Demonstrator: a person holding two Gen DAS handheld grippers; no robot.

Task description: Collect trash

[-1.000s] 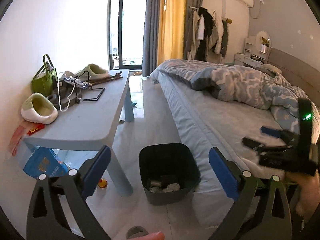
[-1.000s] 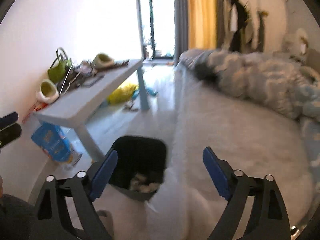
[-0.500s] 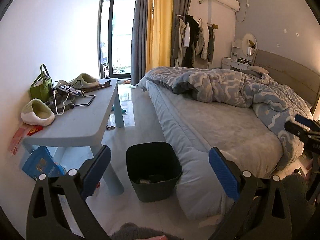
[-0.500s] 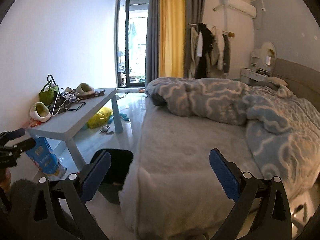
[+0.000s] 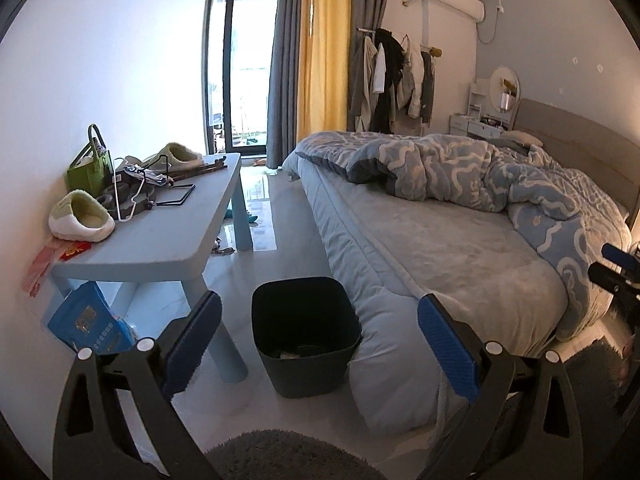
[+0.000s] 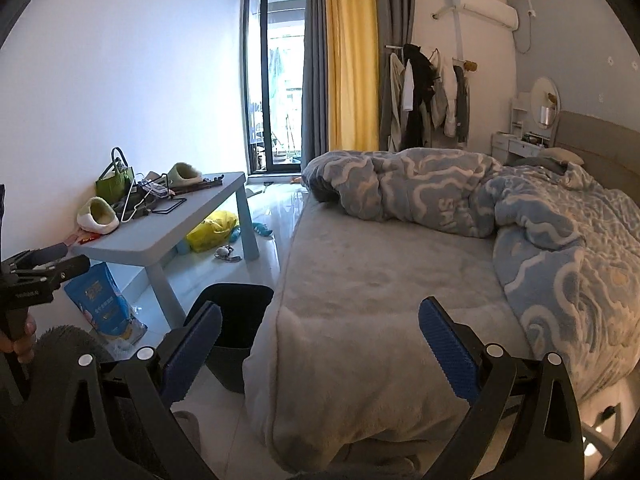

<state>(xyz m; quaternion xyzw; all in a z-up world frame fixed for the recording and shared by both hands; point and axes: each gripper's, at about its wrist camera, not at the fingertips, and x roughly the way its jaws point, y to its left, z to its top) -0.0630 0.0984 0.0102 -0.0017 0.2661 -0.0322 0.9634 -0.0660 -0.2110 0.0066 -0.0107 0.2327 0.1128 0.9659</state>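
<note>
The bin (image 5: 306, 336), a dark plastic tub, stands on the pale floor (image 5: 276, 236) at lower centre of the left wrist view, its right side touching the hanging edge of the bed (image 5: 420, 256) and its left side just beside the near leg of the table (image 5: 160, 236). Some pale trash (image 5: 292, 354) lies at its bottom. In the right wrist view the bin sits lower left of centre, partly hidden behind the right gripper's left finger and the bed corner.

The left gripper (image 5: 318, 348) has its jaws spread wide with nothing between the blue pads (image 5: 448, 350); the bin shows in the gap. The right gripper (image 6: 320, 350) is likewise fully spread and empty, over the near corner of the bed.

Open floor runs as a narrow lane between the table and the bed's long edge, from the bin up to the glass door (image 5: 240, 64) at upper centre. Under the table, the right wrist view shows a yellow bag (image 6: 212, 234) and small items on the floor, and a blue packet (image 6: 102, 302) leans at the near end by the wall. A slipper (image 5: 82, 218) sits close to the table's near left edge. A crumpled duvet (image 5: 500, 184) covers the right half of the bed; the near part is bare. A grey rug (image 5: 280, 456) fills the bottom edge.
</note>
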